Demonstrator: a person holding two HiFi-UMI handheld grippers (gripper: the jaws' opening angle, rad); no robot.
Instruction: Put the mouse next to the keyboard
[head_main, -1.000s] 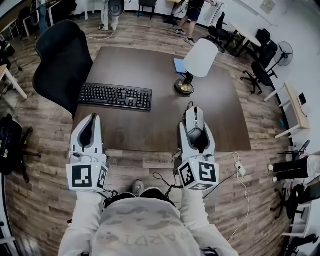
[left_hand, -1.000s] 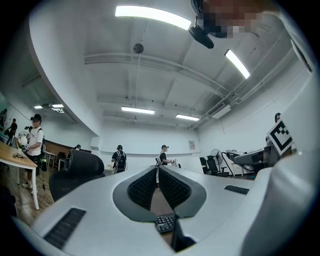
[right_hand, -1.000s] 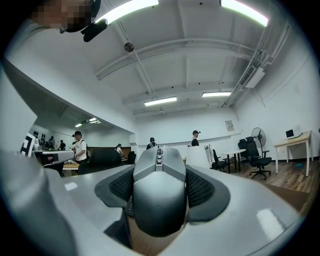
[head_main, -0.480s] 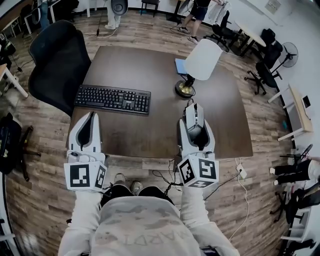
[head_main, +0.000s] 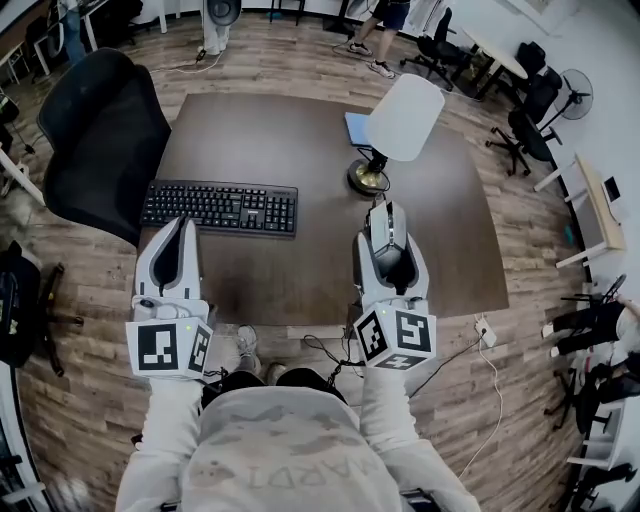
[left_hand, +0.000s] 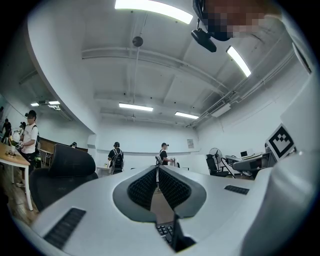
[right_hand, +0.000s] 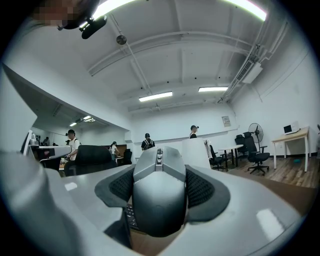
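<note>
Wood-plank office floor surrounds a dark brown table (head_main: 300, 150), with a black office chair (head_main: 100, 140) at its 9 o'clock side and people standing far off at the back of the room. On the table, the black keyboard (head_main: 220, 207) lies toward the left, and a desk lamp (head_main: 400, 118) with a white shade stands at about 1 o'clock from the table's middle, a blue notebook (head_main: 357, 128) just behind it. The right gripper (head_main: 385, 240) is clamped on the grey mouse (head_main: 383, 218), its textured pads pressing both flanks, scroll wheel pointing away; the mouse is over the near right part of the table, at 4 o'clock from the keyboard and well apart from it, with the lamp's base at its 12 o'clock. The left gripper (head_main: 182, 228) has its jaws together with nothing between them. Compared with a second ago, both grippers have come forward: the left one's tip now reaches the keyboard's near edge in the head view, and the mouse sits closer to the lamp's base.
</note>
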